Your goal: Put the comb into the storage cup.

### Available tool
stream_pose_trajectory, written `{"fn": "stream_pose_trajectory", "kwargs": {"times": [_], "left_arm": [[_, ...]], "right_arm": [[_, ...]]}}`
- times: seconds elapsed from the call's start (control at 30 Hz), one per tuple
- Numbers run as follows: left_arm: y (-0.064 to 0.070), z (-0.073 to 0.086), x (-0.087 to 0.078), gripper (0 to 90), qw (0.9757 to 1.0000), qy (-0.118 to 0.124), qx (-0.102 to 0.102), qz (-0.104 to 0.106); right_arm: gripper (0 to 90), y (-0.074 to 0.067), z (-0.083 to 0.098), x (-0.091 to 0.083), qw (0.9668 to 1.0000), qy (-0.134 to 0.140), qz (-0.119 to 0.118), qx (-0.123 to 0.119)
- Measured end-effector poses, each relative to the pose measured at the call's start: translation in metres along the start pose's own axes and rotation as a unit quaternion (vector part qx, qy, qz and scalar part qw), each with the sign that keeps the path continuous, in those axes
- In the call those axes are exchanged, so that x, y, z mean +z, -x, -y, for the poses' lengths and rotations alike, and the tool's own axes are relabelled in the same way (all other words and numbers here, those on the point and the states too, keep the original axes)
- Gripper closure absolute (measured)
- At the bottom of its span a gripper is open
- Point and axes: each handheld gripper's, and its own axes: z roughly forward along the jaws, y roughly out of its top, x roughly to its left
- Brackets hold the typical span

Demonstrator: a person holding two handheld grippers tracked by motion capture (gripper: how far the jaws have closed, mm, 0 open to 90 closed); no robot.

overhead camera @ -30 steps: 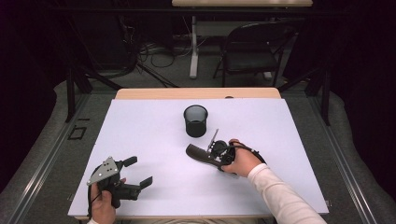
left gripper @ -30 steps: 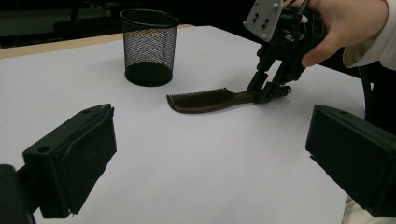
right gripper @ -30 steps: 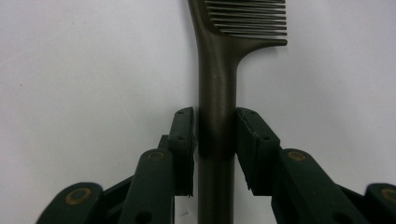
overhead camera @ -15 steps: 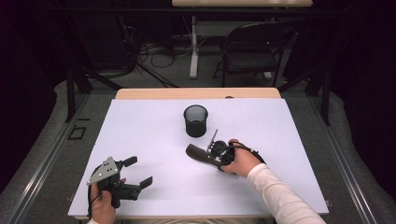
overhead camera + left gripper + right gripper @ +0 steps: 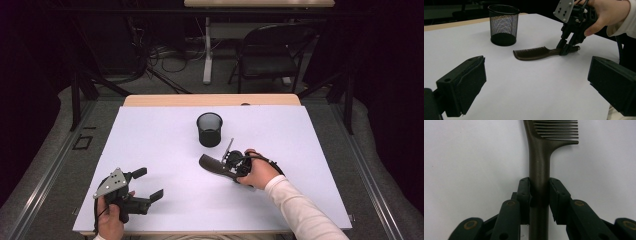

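Note:
A dark brown comb (image 5: pixel 212 164) lies flat on the white table top (image 5: pixel 150 135), just in front of the black mesh cup (image 5: pixel 209 129). My right gripper (image 5: pixel 229 167) points down at the comb's handle and is shut on it. In the right gripper view the two pads (image 5: pixel 524 192) press on either side of the handle (image 5: pixel 539 157), with the teeth farther up. The left gripper view shows the comb (image 5: pixel 534 53) resting on the table with the right gripper (image 5: pixel 565 50) at its handle end. My left gripper (image 5: pixel 150 184) rests near the front left corner, open with nothing between its fingers.
The mesh cup (image 5: pixel 503 25) stands upright, a hand's width behind the comb. A folding chair (image 5: pixel 272 55) and a desk leg stand beyond the table's far edge. Bare white surface stretches left and right of the cup.

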Motion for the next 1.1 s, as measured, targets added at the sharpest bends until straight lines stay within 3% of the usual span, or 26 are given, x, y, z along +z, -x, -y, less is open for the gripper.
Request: {"fn": "stream_pose_trajectory", "kwargs": {"times": [0.37,1.1], "left_arm": [[-0.0001,0.0001,0.0001,1.8,1.0000,0.000,0.000,0.001],[-0.0001,0.0003,0.0002,2.7,1.0000,0.000,-0.003,0.001]], "right_arm": [[72.7,-0.0001,0.0004,-0.0010,1.0000,-0.003,0.000,0.000],[73.0,-0.0004,0.0049,-0.0085,0.9996,0.028,-0.004,0.011]]}}
